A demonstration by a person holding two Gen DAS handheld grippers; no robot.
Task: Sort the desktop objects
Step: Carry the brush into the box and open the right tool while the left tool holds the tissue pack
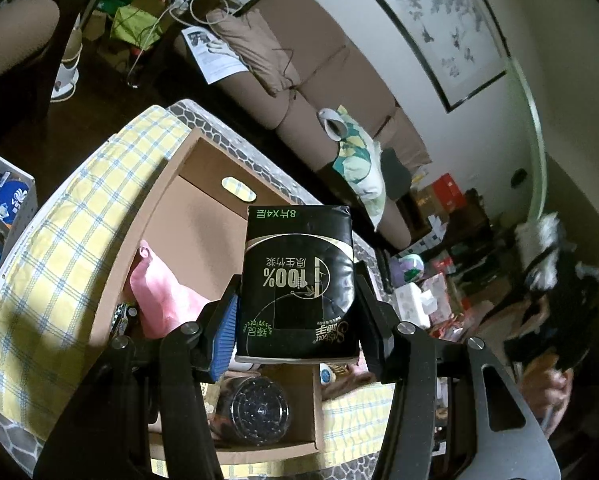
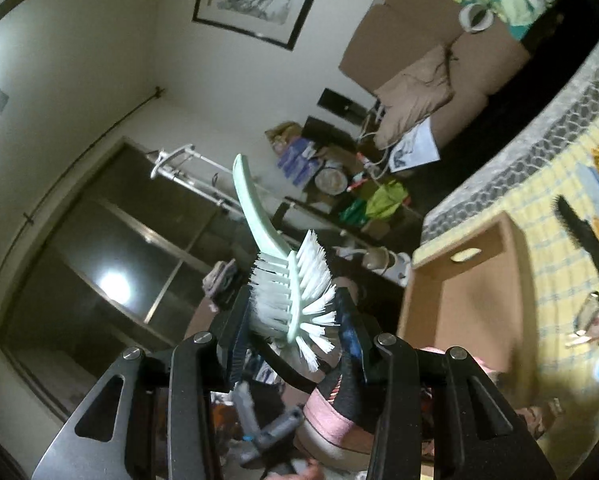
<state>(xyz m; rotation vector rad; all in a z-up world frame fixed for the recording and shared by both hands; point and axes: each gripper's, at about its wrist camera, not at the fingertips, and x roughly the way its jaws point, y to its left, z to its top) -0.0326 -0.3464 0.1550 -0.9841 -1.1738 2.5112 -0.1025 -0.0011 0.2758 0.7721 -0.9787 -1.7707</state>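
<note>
My left gripper (image 1: 297,320) is shut on a black tissue pack (image 1: 297,284) with white and green print, held above an open cardboard box (image 1: 203,208). Inside the box lie a pink bag (image 1: 163,296), a clear jar with a perforated lid (image 1: 259,410) and a small toy car (image 1: 122,316). My right gripper (image 2: 291,320) is shut on the bristle head of a mint-green dish brush (image 2: 287,292); its handle (image 2: 251,204) points up and away. The same cardboard box (image 2: 471,296) shows at the right of the right wrist view.
The box sits on a yellow checked cloth (image 1: 67,248) over a pebble-patterned table edge (image 2: 511,164). On the cloth lie a black brush (image 2: 585,236) and glasses (image 2: 595,312). A brown sofa (image 1: 323,64) with cushions stands behind. Cluttered boxes (image 1: 439,272) crowd the floor.
</note>
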